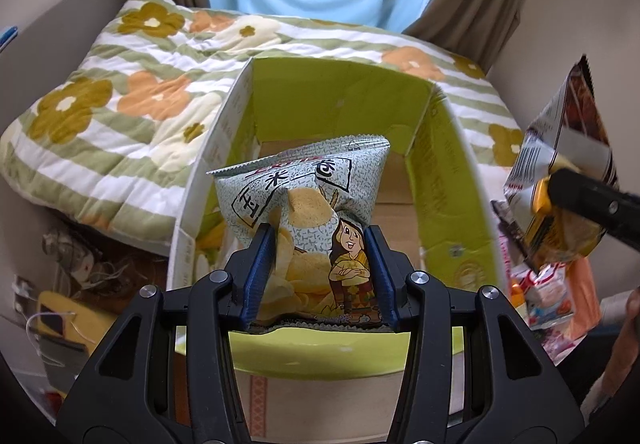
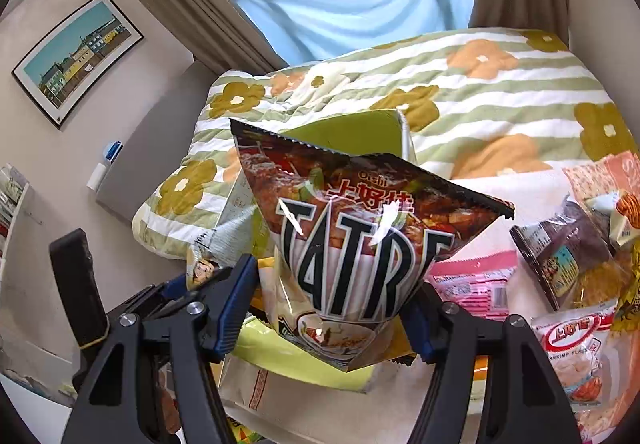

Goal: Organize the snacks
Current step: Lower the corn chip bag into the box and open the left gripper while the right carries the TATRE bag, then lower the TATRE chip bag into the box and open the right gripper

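Observation:
My left gripper point(image 1: 320, 236) is shut on a pale green chip bag point(image 1: 308, 195) with a cartoon figure, holding it over the open cardboard box point(image 1: 444, 171) with lime-green inner walls. The right gripper point(image 2: 332, 284) is shut on a dark brown snack bag point(image 2: 360, 228) with large black letters. That bag hangs in the air to the right of the box, where the left wrist view also shows the brown bag point(image 1: 560, 171). In the right wrist view part of the box point(image 2: 352, 131) shows behind the bag, and the green bag's corner point(image 2: 204, 264) appears at lower left.
The box stands on a bed with a flowered, green-striped quilt point(image 1: 132, 83). Several more snack packets lie on the bed to the right, among them a shrimp-flake pack point(image 2: 576, 348), a brown packet point(image 2: 568, 256) and a pink packet point(image 2: 472, 280). Curtains and a window lie beyond.

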### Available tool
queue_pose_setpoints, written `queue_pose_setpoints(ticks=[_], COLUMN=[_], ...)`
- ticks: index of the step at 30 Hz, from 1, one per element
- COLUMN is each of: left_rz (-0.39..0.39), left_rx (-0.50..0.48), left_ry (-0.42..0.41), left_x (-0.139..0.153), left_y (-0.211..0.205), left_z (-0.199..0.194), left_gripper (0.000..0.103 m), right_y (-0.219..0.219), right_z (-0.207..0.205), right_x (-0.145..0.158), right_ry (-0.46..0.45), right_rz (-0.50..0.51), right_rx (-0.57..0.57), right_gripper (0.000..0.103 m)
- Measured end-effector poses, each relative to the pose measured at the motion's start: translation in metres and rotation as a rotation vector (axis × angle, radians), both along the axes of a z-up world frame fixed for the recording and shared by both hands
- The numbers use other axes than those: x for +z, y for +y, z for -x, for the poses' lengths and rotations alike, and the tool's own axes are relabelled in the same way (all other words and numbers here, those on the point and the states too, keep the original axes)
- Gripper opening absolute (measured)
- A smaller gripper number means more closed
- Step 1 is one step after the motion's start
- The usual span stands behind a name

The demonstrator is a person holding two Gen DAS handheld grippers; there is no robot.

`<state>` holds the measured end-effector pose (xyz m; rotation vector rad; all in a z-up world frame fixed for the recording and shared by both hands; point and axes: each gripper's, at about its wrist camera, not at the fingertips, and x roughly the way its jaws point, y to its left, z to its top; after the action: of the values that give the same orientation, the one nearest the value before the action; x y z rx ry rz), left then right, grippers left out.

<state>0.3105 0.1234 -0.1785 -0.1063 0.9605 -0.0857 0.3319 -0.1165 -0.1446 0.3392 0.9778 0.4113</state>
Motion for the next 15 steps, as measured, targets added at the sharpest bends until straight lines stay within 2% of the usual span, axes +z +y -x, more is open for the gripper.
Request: queue_pose_setpoints(ticks=[3,4,6,7,8,10,15], left_rz=[0.009,0.006,-0.021,-0.032,-0.037,-0.036,-0.033], left_rx=[-0.03,-0.033,-0.032,-0.029,-0.021,-0.016,0.001], left_ry=[0.006,0.003,0.008,0.013,0.002,-0.013,0.011], left_x=[-0.007,-0.008,-0.009,-0.01,-0.01,-0.006,-0.004], left_y=[0.004,0.006,0.003,0.003,0.004,0.003,0.005], left_z=[-0.001,-0.001,-0.002,-0.003,-0.002,0.002,0.009], left_gripper=[0.043,0.047,0.07,0.099,0.103,0.103,0.103], right_y=[0.011,0.013,0.017,0.018,0.02,0.022,0.029], right_z=[0.006,0.009,0.008,0.008,0.006,0.003,-0.003], right_x=[0.002,0.002,0.0,0.0,-0.001,-0.001,-0.004], right_ry=[-0.001,0.001,0.008,0.011,0.015,0.017,0.035], right_rz=[0.025,0.03,0.039,0.045,0.053,0.065,0.095], right_rx=[-0.022,-0.024,-0.028,-0.028,-0.027,-0.02,0.01], right_gripper=[0.062,0.062,0.062,0.062,0.062,0.062,0.062])
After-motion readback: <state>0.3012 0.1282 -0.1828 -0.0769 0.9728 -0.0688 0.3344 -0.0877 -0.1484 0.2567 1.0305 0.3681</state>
